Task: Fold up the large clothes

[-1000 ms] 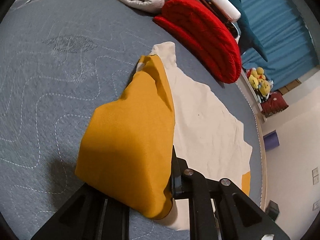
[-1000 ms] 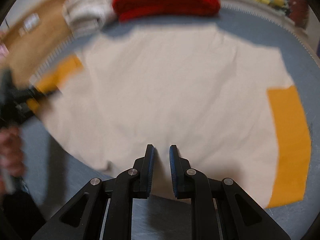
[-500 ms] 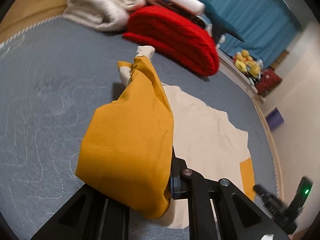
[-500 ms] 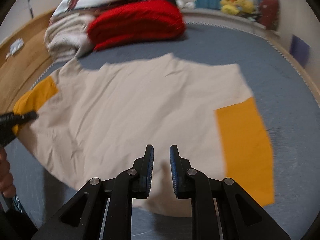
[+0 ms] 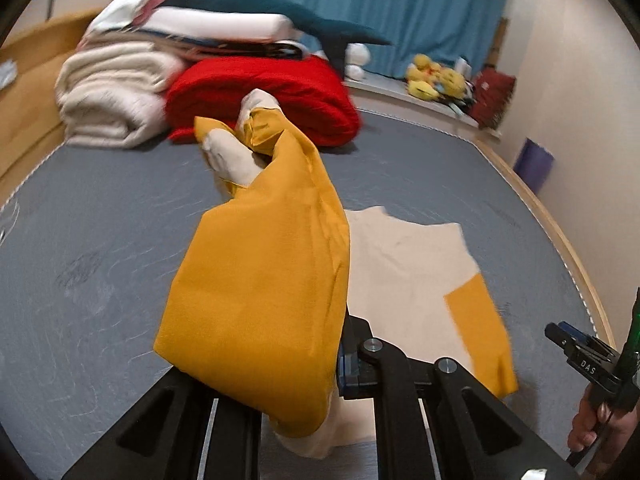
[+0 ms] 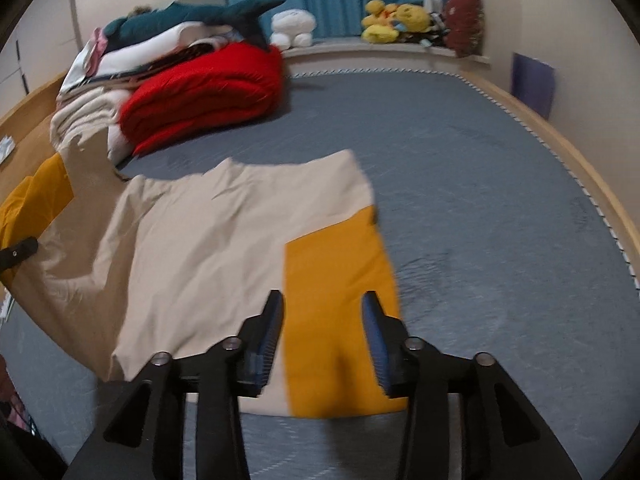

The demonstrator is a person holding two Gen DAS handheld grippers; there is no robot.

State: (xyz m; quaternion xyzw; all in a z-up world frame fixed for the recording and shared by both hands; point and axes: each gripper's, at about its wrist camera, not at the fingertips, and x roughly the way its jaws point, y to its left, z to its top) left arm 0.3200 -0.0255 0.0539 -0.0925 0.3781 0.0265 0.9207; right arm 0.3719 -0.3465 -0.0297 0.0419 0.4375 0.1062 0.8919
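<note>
Left gripper (image 5: 340, 360) jaws clamped on one cream-and-mustard shirt's (image 6: 200, 248) sleeve (image 5: 260, 300), which hides its left finger. Right gripper (image 6: 323, 336) jaws apart over the lower-centre sleeve; shirt on bed (image 6: 480, 200).

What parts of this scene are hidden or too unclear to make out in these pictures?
- Left gripper: in the left wrist view, the yellow sleeve drapes over its fingertips, hiding the clamp point.
- Shirt: its near hem sits behind the open right gripper in the right wrist view.
- Plush toys: too small and blurred to identify.
</note>
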